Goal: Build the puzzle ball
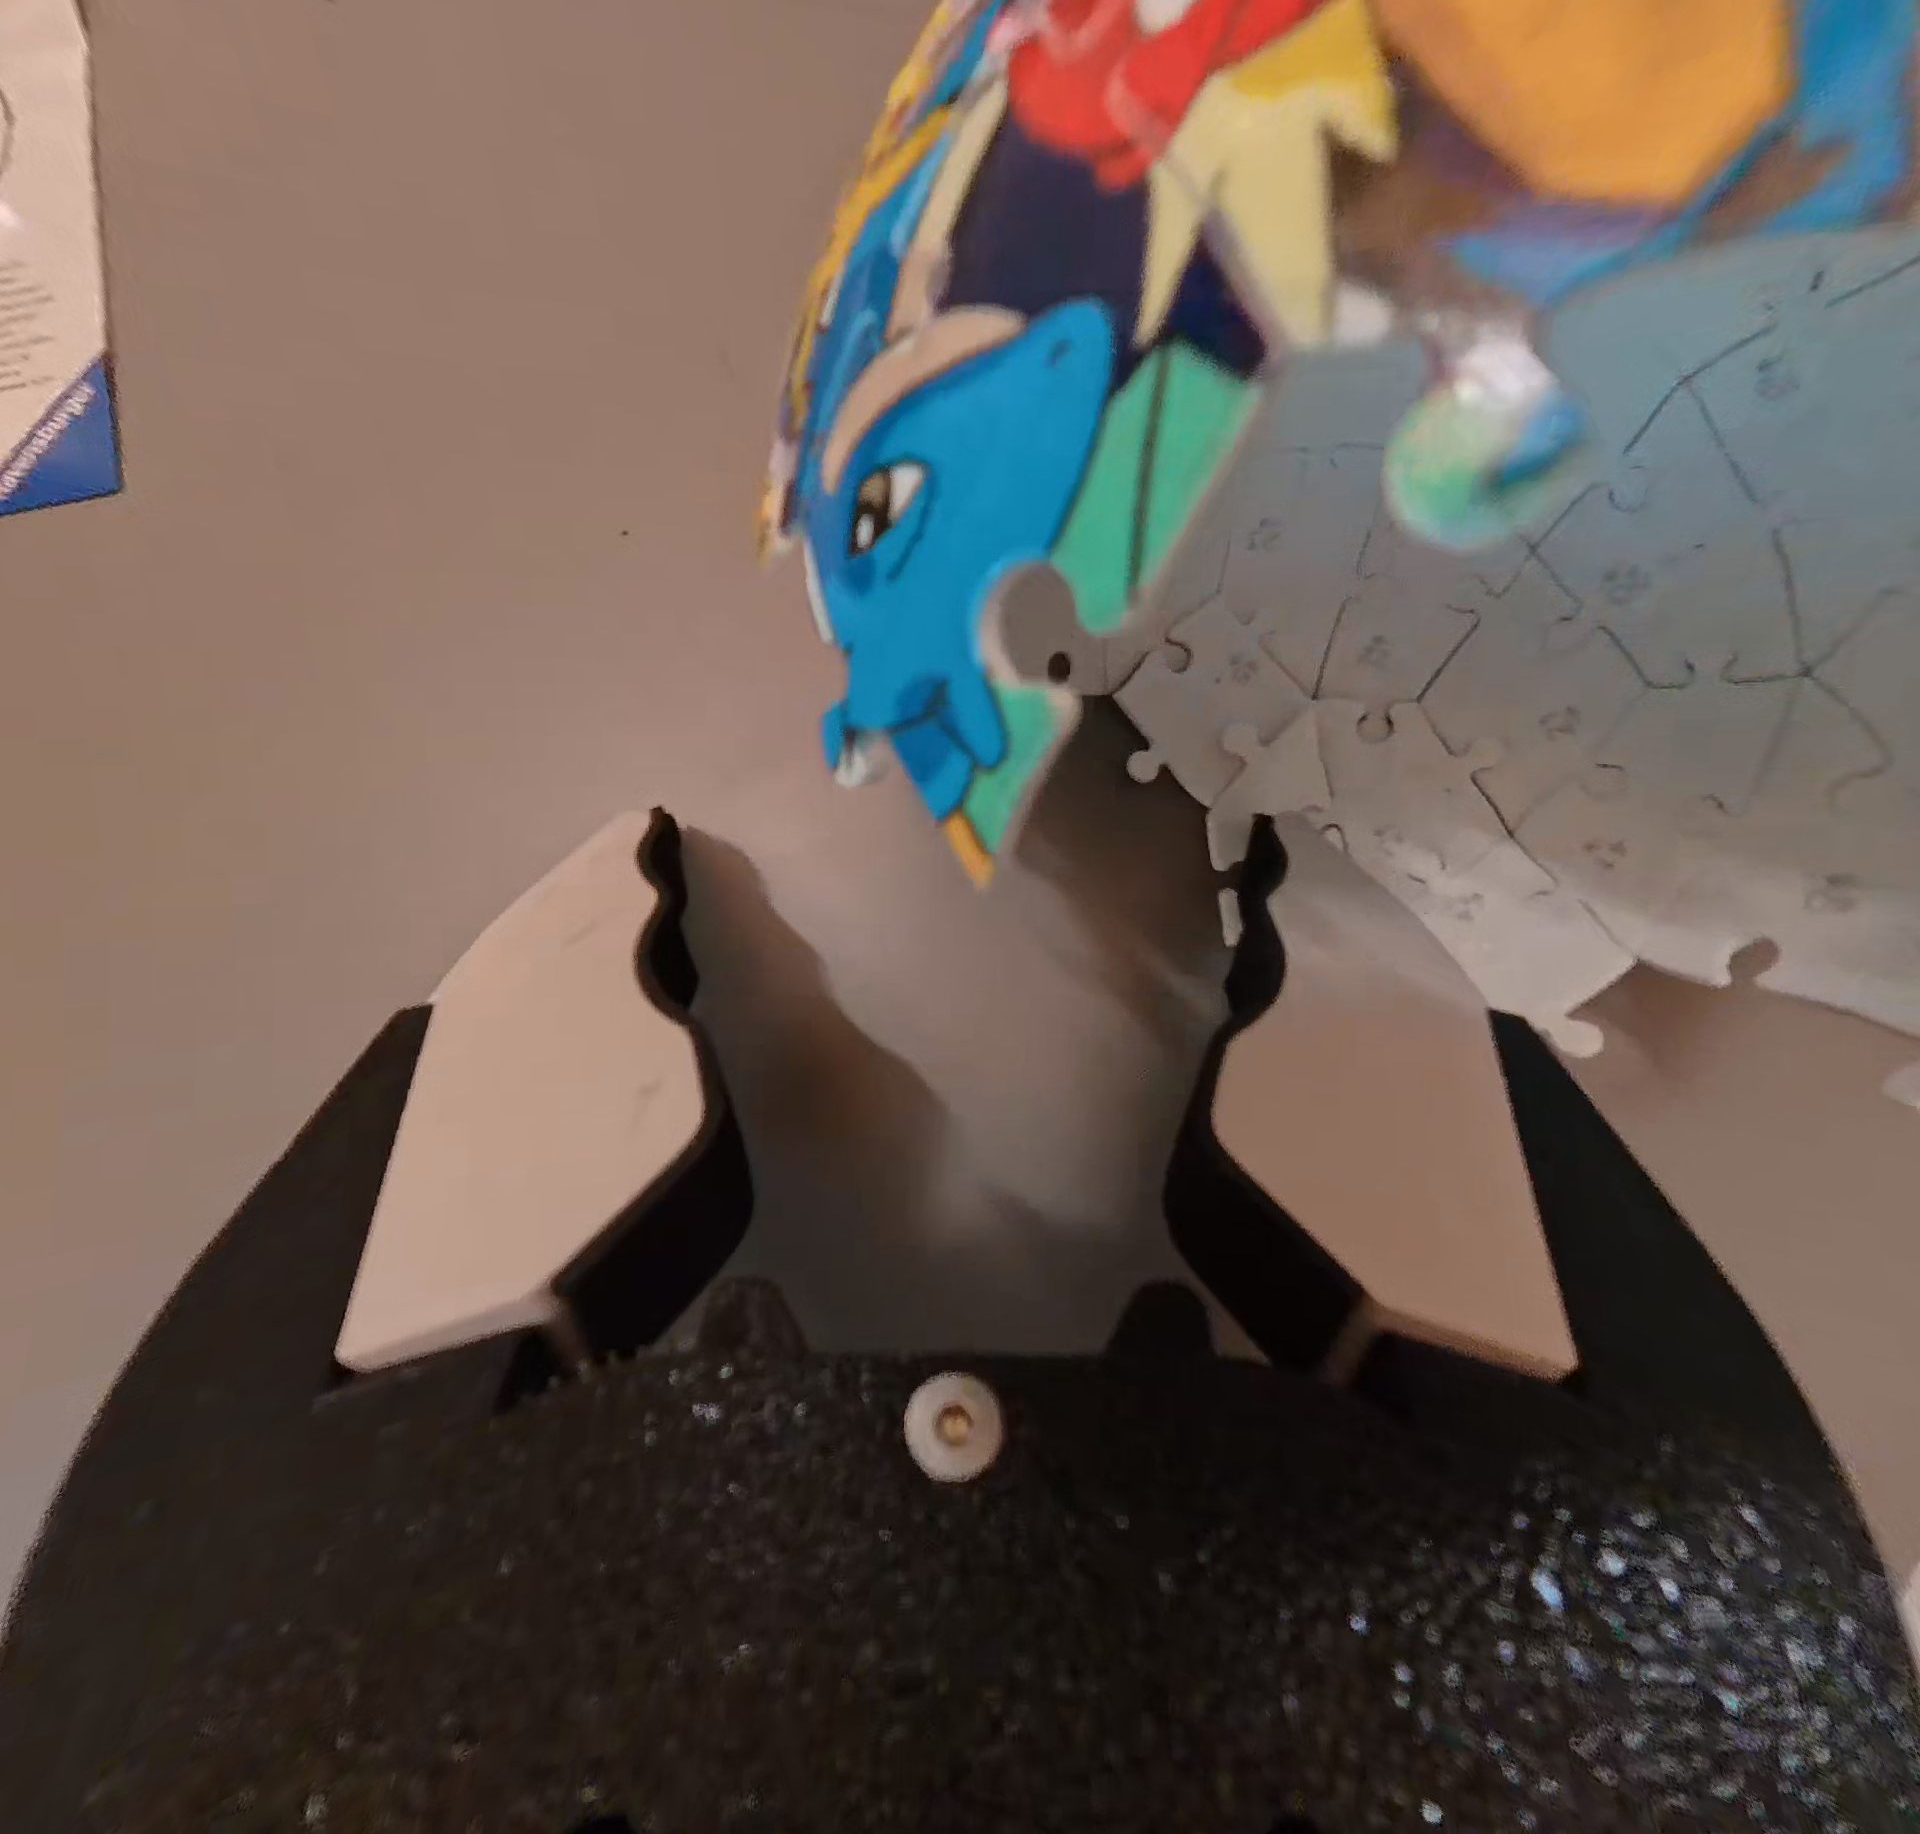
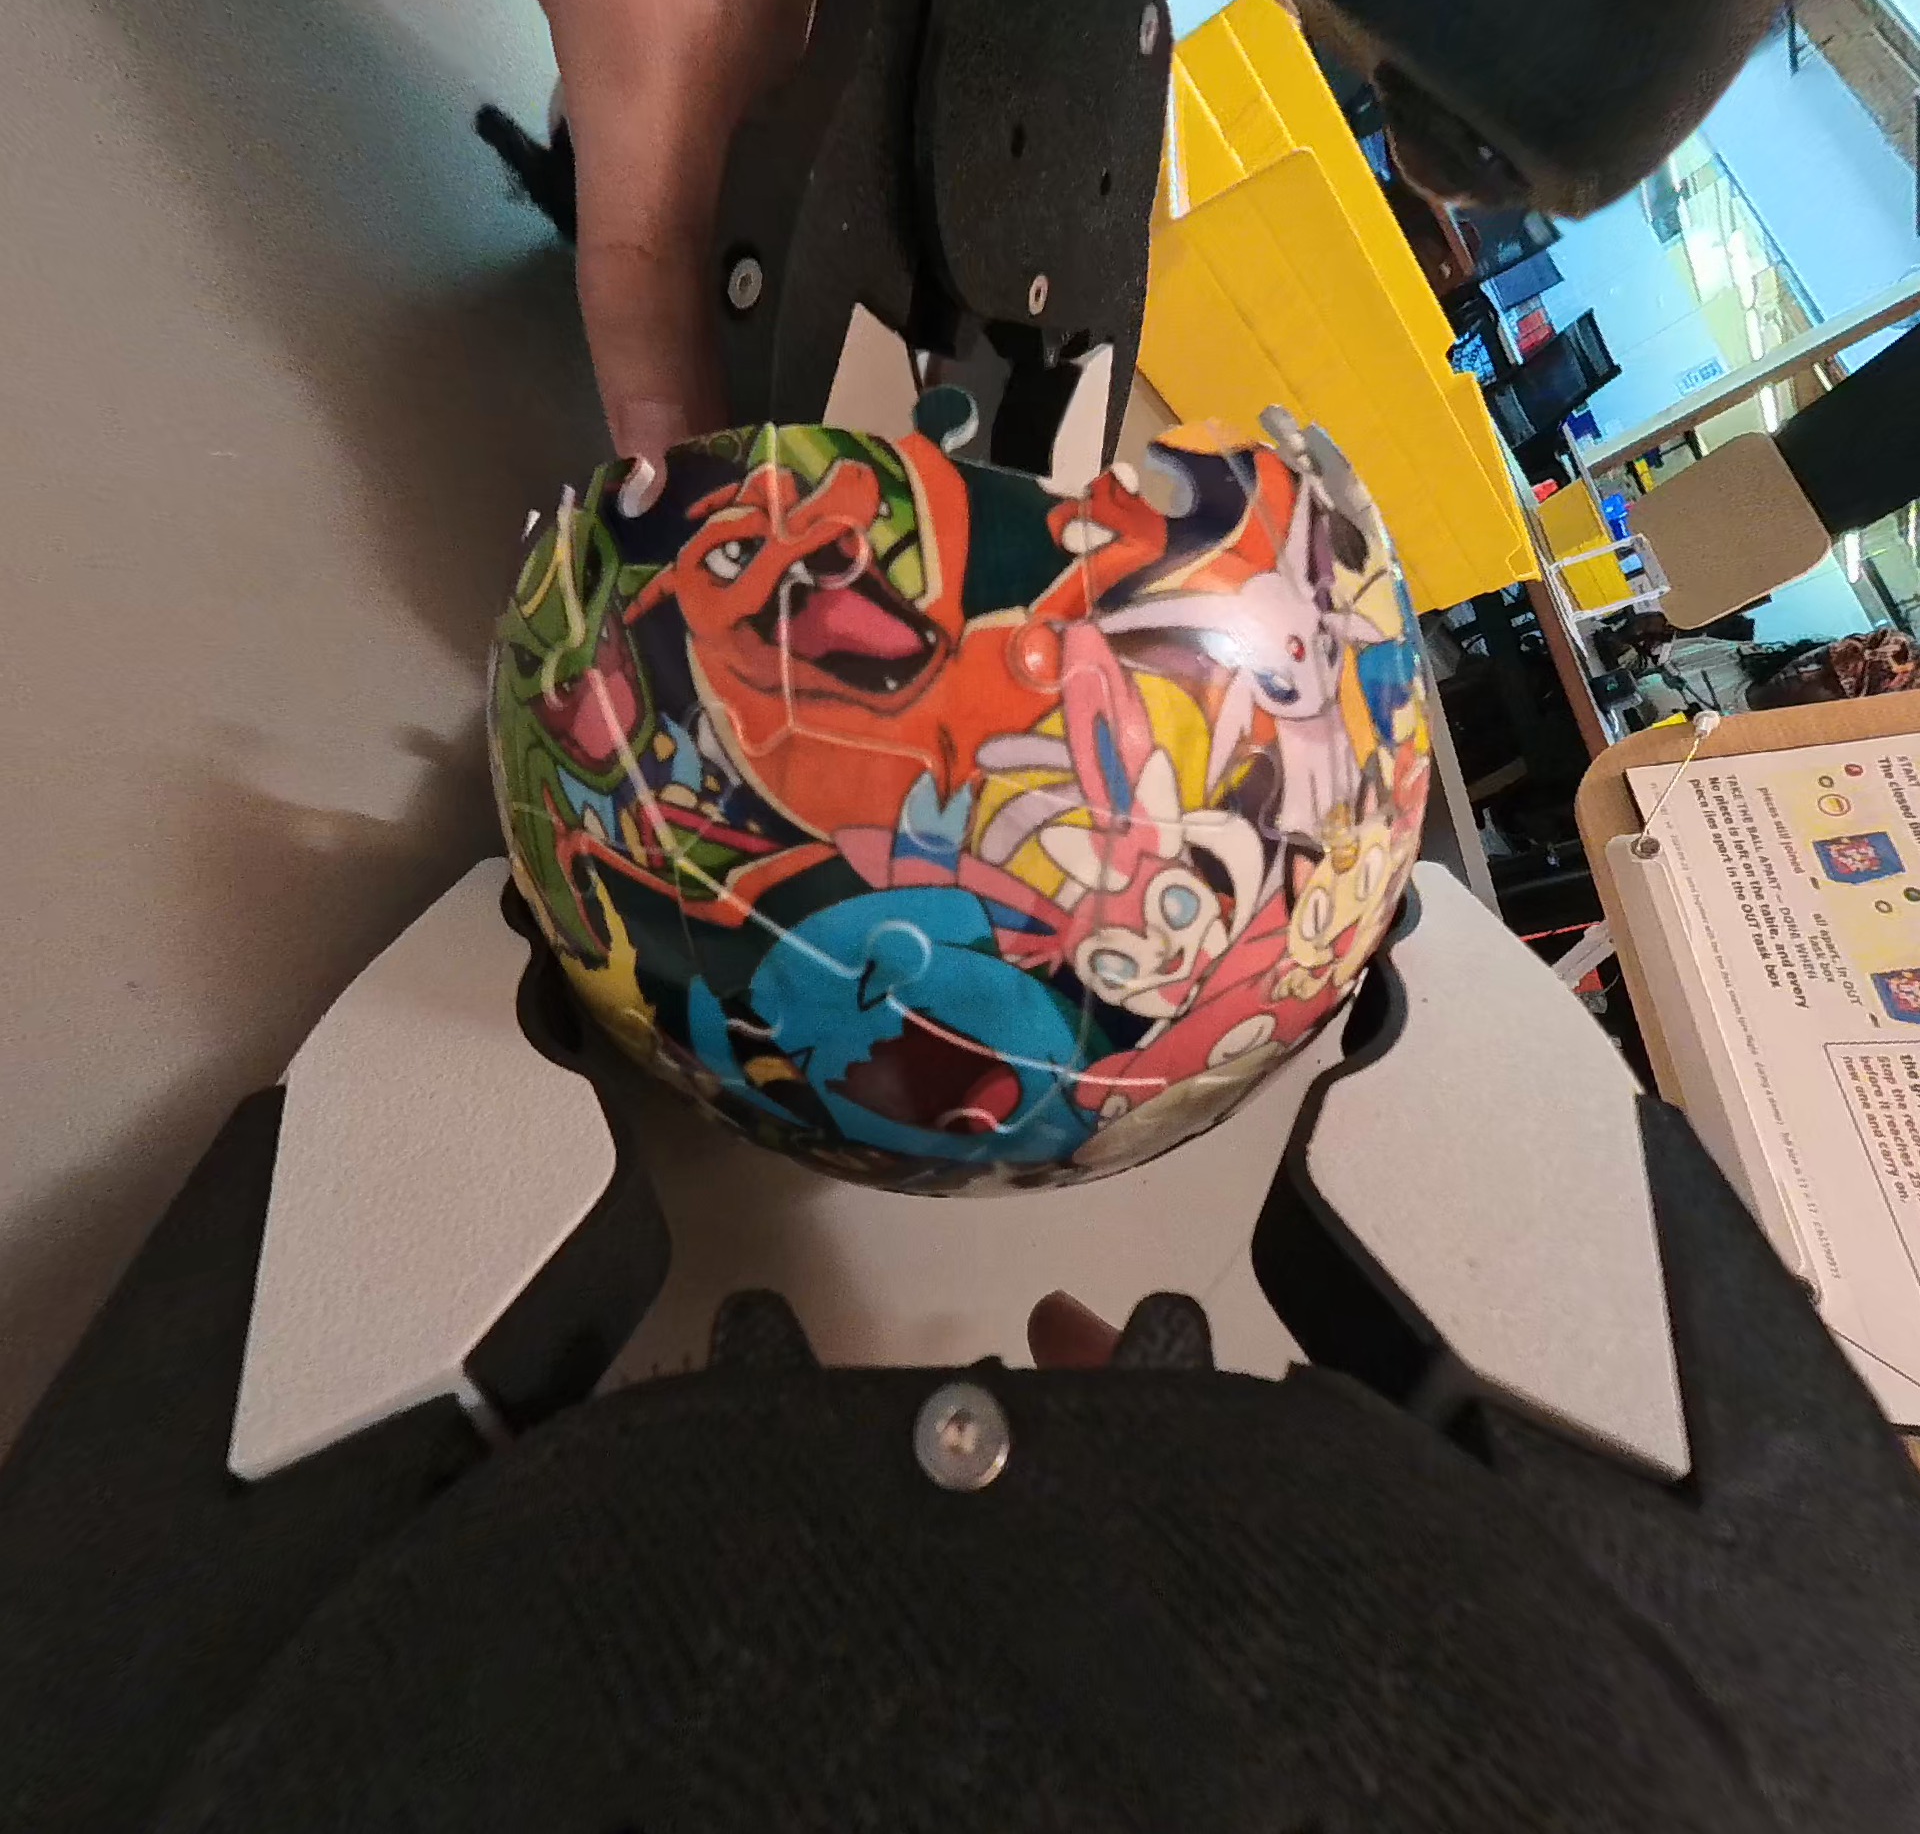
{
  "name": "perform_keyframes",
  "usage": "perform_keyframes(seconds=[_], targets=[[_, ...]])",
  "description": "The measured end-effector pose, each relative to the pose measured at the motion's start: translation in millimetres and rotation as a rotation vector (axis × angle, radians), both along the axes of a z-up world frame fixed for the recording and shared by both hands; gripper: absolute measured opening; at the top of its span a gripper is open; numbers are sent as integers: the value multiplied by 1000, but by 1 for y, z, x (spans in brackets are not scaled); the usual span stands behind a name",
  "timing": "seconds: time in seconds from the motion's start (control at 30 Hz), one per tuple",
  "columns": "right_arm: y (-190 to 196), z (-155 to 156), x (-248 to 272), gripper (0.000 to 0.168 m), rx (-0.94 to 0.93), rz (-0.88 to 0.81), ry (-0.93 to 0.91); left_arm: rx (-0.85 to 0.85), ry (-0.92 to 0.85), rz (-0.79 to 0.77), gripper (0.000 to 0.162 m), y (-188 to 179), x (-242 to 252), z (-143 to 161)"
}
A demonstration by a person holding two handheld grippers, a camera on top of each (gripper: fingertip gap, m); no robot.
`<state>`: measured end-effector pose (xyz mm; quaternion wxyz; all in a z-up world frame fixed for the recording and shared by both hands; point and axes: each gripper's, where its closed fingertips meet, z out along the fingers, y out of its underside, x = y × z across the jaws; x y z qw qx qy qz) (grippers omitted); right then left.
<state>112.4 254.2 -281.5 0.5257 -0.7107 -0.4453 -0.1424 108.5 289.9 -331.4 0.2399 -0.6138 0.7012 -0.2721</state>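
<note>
The puzzle ball (image 2: 935, 797) is a part-built shell of colourful cartoon pieces. My right gripper (image 2: 956, 911) is shut on it, one finger on each side. In the left wrist view the ball (image 1: 1558, 641) shows its grey inside and an open jagged rim. A blue and green piece (image 1: 935, 621) sticks out at that rim. My left gripper (image 1: 961, 849) is open and empty, just below the piece, with its right fingertip (image 1: 1262, 880) against the grey rim. The left gripper (image 2: 987, 413) also shows at the far rim of the ball in the right wrist view.
A person's hand (image 2: 644, 278) reaches the ball's far rim. A printed leaflet (image 1: 52, 278) lies on the beige table (image 1: 416, 537). A clipboard with an instruction sheet (image 2: 1766, 1005) sits to the right. Yellow bins (image 2: 1330, 330) stand behind.
</note>
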Motion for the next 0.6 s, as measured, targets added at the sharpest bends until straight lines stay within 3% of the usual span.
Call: perform_keyframes(seconds=[0.07,0.27,0.6], targets=[[0,0,0,144,0,0,1,12,-50,26,94,4,0,5],[1,0,-1,144,4,2,-2,-28,-123,165,96,12,3,16],[1,0,0,144,5,-1,-1,74,-48,126,94,5,8,4]])
